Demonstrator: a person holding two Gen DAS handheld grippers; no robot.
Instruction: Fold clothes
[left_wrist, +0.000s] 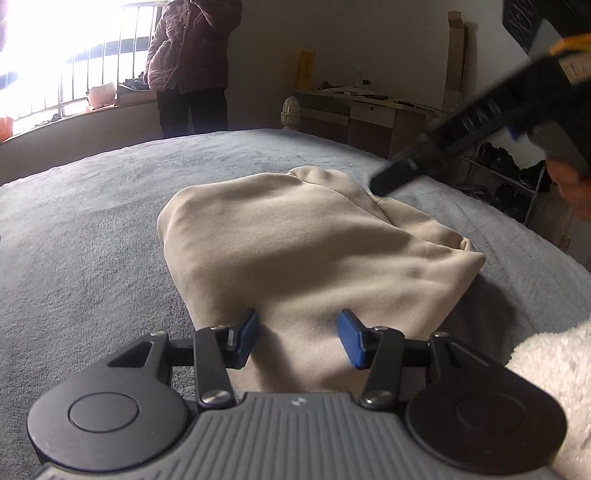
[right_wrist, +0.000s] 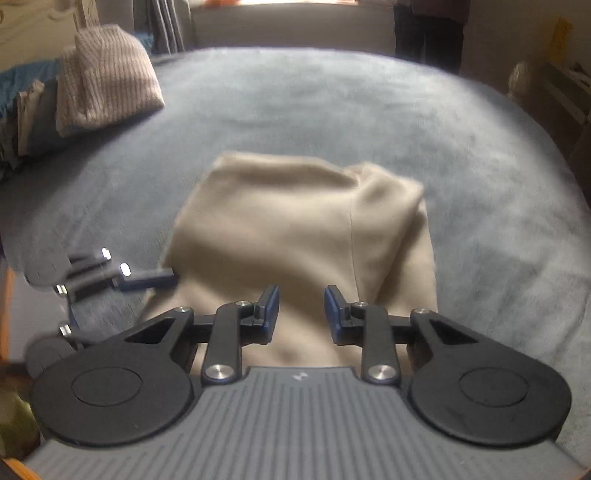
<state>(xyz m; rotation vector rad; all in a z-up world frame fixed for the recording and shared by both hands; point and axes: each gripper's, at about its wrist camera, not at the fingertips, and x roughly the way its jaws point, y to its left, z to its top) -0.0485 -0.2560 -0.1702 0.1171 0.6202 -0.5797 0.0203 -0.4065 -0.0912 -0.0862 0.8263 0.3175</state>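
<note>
A beige garment (left_wrist: 310, 243), folded into an oblong, lies on the grey bedspread (left_wrist: 92, 221) with its long axis running straight away from the left gripper (left_wrist: 297, 334), near end between and beneath that gripper's blue pads (left_wrist: 350, 338). The left jaws stand partly apart, gripping nothing visible. The right gripper (right_wrist: 301, 312), jaws narrowly apart and empty, hangs above the garment's near end; a knitted pile (right_wrist: 105, 75) sits far off to its left.
</note>
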